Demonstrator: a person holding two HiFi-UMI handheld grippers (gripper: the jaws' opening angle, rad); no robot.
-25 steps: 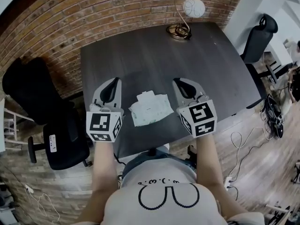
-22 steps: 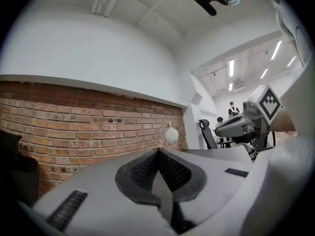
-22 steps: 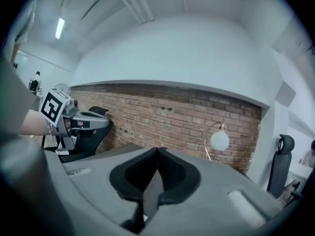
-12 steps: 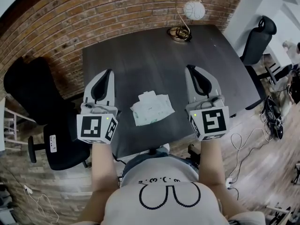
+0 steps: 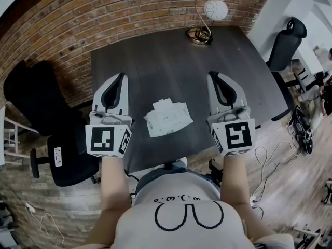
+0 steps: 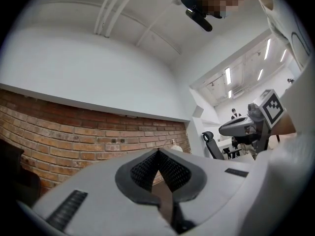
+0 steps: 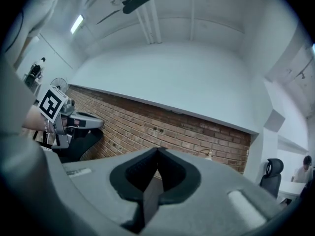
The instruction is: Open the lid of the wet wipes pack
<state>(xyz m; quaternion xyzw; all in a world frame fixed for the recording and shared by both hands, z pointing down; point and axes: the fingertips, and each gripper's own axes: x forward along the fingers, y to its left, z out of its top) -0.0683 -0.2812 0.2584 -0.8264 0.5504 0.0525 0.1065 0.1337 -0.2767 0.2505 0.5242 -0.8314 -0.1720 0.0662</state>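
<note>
Head view, nearest first: the person's forearms reach out over the near edge of the table, and each hand holds a grey claw with a marker cube at its back. The left claw hangs above the table's left side and the right claw above its right side. Both are clear of the tabletop and point toward the table's far edge. Each claw's own view looks along its jaws, and there the dark pads meet with nothing between them, so both are pinched together and empty.

A little in from the table's near edge, about midway across, the wet wipes pack lies flat, and neither claw touches it. Its long axis runs across the table from left to right, the right end skewed slightly toward the far edge. A small white tab juts from its far long side. That may be the lid thrown back or only a fold of wrapper; it is too small for me to tell.

To my eye this fits two stages: claws poised above a pack whose lid is shut, or claws held clear of one whose lid is already flipped. In either case, jaws shut like this can take hold of nothing.

At the table's far edge stands a lamp, with a brick wall beyond it.
</note>
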